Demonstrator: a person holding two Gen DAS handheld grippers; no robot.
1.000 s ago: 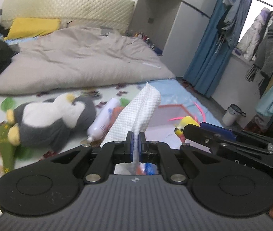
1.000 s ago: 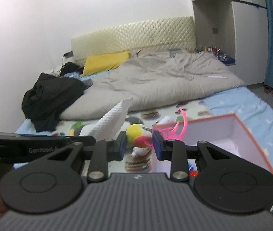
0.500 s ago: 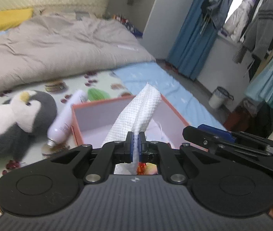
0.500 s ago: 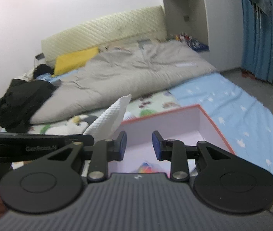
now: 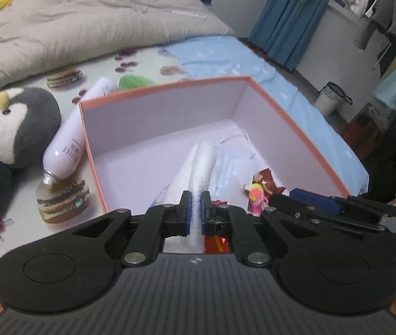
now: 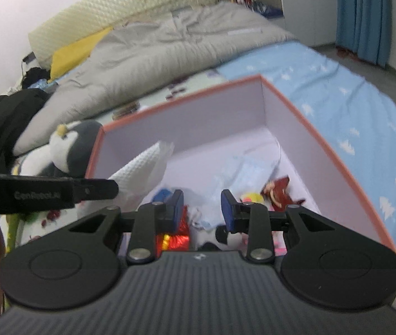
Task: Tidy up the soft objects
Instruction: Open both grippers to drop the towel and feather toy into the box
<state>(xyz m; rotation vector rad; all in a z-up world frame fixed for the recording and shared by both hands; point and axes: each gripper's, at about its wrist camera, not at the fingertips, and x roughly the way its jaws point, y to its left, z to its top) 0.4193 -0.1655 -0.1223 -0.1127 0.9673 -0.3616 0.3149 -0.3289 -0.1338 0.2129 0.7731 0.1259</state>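
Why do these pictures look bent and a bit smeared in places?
Left wrist view: the fisheye lens bows the box rim, and the penguin looks soft, while the left claw pinching the white cloth is sharp. Right wrist view: the quilt and box contents smear; the open right claw stays crisp.
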